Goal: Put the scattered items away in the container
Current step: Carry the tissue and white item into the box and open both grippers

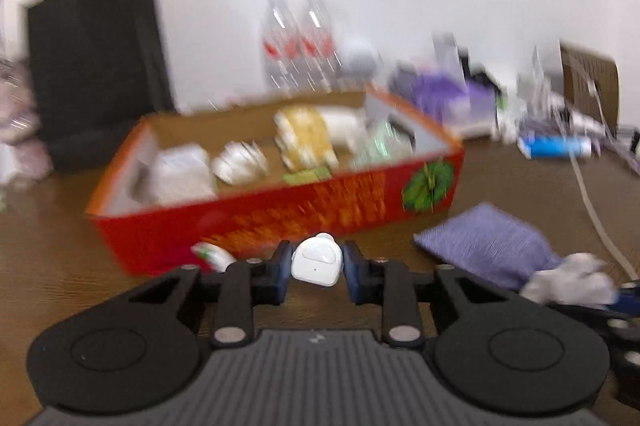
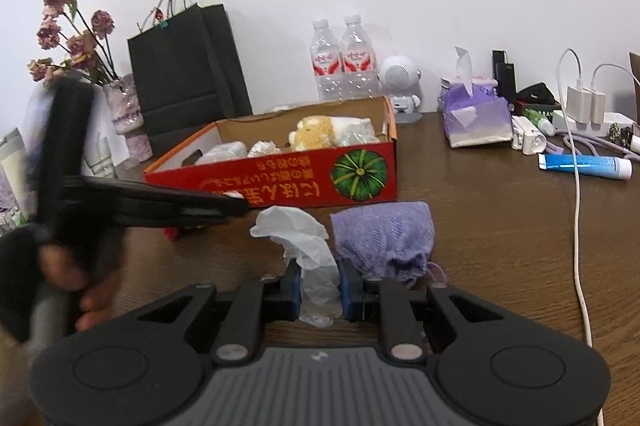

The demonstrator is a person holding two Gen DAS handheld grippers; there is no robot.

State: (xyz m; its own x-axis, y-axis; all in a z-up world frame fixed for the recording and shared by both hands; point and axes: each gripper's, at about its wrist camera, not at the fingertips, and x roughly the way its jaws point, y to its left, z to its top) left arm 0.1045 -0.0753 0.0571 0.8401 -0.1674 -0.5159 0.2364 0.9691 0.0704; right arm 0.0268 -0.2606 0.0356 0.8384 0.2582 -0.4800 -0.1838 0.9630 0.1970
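Note:
A red cardboard box (image 1: 248,226) with a pumpkin picture stands on the brown table, with several wrapped items inside. Just in front of its near wall my left gripper (image 1: 317,253) is shut on a small white rounded case (image 1: 316,268). A small red, white and green item (image 1: 212,256) lies by the box's base. In the right wrist view my right gripper (image 2: 319,286) is shut on a crumpled white tissue (image 2: 298,230), with the red box (image 2: 280,182) beyond it. A purple cloth pouch (image 2: 384,238) lies right of the tissue. The left gripper (image 2: 168,208), held by a hand (image 2: 68,266), reaches in from the left.
A black paper bag (image 2: 180,82), two water bottles (image 2: 344,58) and a white round speaker (image 2: 400,78) stand behind the box. A purple tissue pack (image 2: 476,118), a blue tube (image 2: 584,166), chargers and a white cable (image 2: 576,186) lie right. A vase of dried flowers (image 2: 124,106) stands left.

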